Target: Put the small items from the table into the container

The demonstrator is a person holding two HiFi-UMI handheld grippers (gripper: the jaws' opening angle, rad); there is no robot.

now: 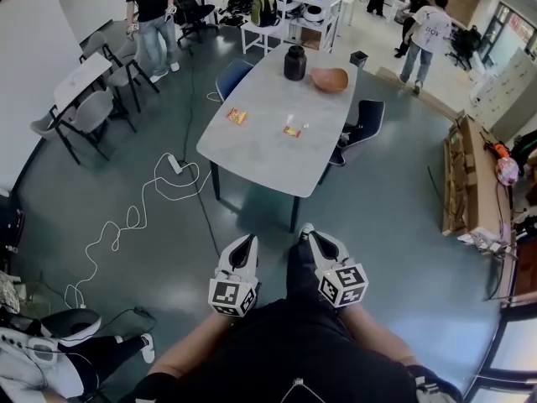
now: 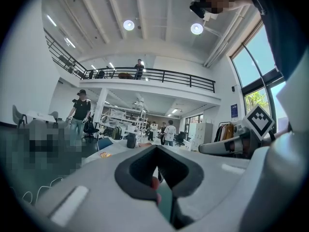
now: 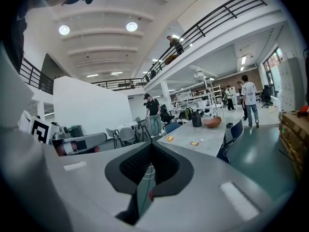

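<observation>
The grey table (image 1: 252, 145) stands some way ahead of me. On it lie an orange packet (image 1: 237, 117), a small red-and-yellow item (image 1: 291, 130) and a tiny white item (image 1: 304, 127). At its far end are a brown bowl (image 1: 330, 79) and a black jar (image 1: 294, 62). My left gripper (image 1: 248, 240) and right gripper (image 1: 306, 230) are held close to my body over the floor, well short of the table, both shut and empty. The right gripper view shows the packet (image 3: 169, 138), the red item (image 3: 194, 143), the bowl (image 3: 213, 122) and the jar (image 3: 196, 119) beyond the shut right gripper (image 3: 150, 146). The left gripper (image 2: 157, 151) points level towards the table.
Blue chairs (image 1: 232, 75) (image 1: 362, 121) flank the table. A power strip with a white cable (image 1: 172, 164) lies on the floor to the left. Grey chairs and a folding table (image 1: 84, 91) stand at far left, cardboard boxes (image 1: 470, 175) at right. People stand at the back.
</observation>
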